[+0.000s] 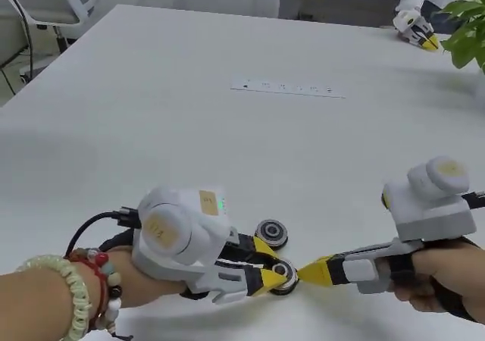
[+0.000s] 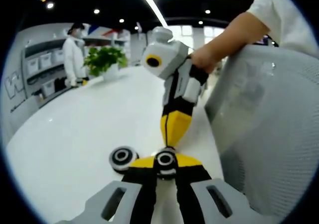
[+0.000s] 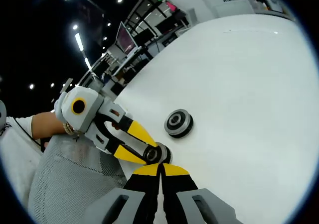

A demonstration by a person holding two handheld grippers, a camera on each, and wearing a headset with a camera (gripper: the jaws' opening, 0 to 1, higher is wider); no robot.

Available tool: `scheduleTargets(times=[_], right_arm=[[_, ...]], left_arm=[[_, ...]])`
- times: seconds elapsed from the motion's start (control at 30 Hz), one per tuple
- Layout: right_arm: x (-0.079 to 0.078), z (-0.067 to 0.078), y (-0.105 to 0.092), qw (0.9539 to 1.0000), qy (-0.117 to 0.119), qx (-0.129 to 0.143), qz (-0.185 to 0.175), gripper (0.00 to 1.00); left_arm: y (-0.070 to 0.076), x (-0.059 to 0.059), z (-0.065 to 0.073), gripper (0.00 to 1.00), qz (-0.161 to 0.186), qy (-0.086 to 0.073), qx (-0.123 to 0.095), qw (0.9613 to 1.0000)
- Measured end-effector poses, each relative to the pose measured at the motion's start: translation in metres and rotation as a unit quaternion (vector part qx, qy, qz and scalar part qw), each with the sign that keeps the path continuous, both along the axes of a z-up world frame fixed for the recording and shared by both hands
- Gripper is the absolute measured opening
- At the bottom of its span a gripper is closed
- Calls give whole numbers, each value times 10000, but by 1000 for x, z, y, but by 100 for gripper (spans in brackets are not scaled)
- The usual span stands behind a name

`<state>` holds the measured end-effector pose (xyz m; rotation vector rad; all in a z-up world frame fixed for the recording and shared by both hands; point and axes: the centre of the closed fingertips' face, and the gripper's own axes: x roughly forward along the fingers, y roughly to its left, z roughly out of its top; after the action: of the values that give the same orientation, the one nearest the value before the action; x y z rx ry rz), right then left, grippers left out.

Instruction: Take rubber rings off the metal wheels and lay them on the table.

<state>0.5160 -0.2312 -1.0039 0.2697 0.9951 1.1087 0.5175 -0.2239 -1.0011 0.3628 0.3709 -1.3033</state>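
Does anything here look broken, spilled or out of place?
Nothing stands out. One small metal wheel with a black rubber ring lies flat on the white table; the left gripper holds a second wheel, the shut right gripper at its edge.

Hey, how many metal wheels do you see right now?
2. The free wheel lies on the table. The clamped wheel sits just beside it, between the jaws of the left hand-held gripper. More could be hidden behind the hands.
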Motion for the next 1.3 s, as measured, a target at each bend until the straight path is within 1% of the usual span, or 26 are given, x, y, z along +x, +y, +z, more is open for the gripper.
scheduleTargets(times=[0.03,0.07,0.2,0.3,0.63,1.03,1.3], right_arm=[[0,-2,-1,10000,29,-45,-20,0],[0,-2,0,10000,-7,-44,4,0],[0,0,2,10000,27,-5,-32,0],[-1,2,5,10000,-70,-47,0,0],[3,4,7,9997,-233,-95,51,0],[2,7,10,9996,-259,-52,79,0],[2,10,12,9996,-271,26,96,0]], left_arm=[[0,0,0,14,15,-10,4,10000],[0,1,0,14,21,-7,10,10000],[0,1,0,14,27,-26,25,10000],[0,2,0,14,26,-52,36,10000],[1,3,0,14,69,-58,42,10000],[1,3,0,14,78,-53,34,9999],[1,4,0,14,84,-45,24,10000]])
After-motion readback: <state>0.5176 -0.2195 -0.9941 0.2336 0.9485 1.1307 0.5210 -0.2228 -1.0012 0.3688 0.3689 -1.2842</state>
